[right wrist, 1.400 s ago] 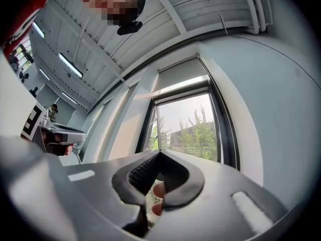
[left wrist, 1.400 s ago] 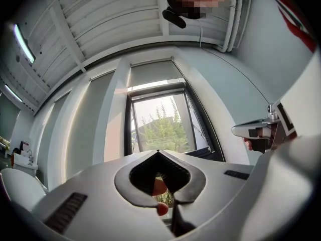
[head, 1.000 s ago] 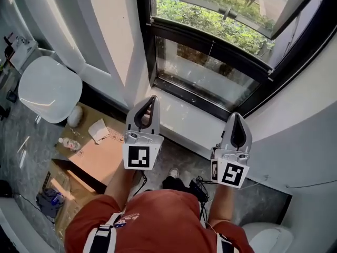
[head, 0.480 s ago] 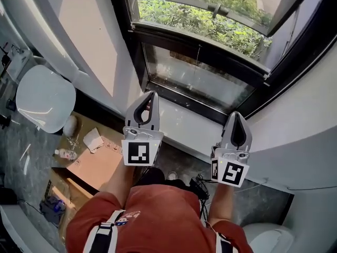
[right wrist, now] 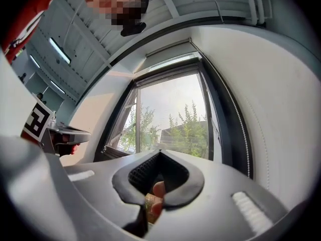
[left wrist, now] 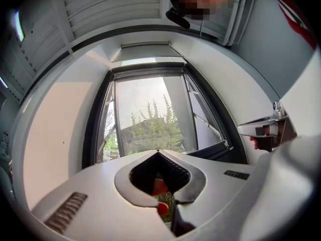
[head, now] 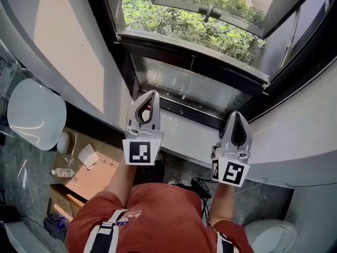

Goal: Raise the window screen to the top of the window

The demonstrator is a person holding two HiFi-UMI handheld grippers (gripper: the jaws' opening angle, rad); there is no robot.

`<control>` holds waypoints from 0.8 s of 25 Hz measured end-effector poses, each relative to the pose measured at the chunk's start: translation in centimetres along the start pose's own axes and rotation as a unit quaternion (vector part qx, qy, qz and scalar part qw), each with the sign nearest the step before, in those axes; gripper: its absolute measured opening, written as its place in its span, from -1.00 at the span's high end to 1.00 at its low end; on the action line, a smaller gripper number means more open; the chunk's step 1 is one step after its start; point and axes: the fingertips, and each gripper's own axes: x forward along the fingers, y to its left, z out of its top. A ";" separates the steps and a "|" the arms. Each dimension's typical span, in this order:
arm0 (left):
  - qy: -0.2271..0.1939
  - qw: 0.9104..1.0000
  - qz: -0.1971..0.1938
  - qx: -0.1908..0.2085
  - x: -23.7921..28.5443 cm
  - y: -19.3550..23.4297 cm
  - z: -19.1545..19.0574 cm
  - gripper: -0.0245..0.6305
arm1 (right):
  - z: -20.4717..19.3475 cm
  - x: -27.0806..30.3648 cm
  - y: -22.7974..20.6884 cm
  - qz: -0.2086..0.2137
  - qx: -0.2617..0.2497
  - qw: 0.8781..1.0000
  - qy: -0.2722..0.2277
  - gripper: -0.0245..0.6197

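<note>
While the left gripper and right gripper hover closed and empty before the window, the raising seems wholly yet to begin.

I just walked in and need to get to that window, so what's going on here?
A person in a red shirt stands facing the window, with a gripper in each hand. The left gripper and the right gripper are both shut and empty. They point toward the window without touching it. Nothing at the window is being handled yet.
</note>
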 end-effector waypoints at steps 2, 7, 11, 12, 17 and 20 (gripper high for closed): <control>0.002 1.000 -0.010 -0.003 1.8 0.6 -0.5 0.91 | -0.3 1.5 -0.1 -0.009 -0.006 1.000 0.002 0.90; -0.001 0.999 -0.033 -0.012 6.0 2.5 -1.9 0.91 | -1.3 5.4 0.4 -0.028 -0.020 0.999 0.007 0.90; -0.006 0.998 -0.054 -0.020 9.2 4.1 -2.7 0.91 | -2.1 8.3 1.1 -0.038 -0.032 0.999 0.014 0.90; -0.006 0.998 -0.060 -0.020 9.9 4.4 -2.9 0.91 | -2.2 8.9 1.3 -0.040 -0.036 0.998 0.018 0.90; -0.008 0.996 -0.086 -0.033 13.0 5.7 -3.1 0.91 | -2.1 11.4 1.8 -0.061 -0.056 0.996 0.027 0.90; -0.013 0.995 -0.098 -0.028 14.4 5.8 -3.4 0.91 | -2.2 11.9 1.2 -0.076 -0.064 0.995 0.027 0.90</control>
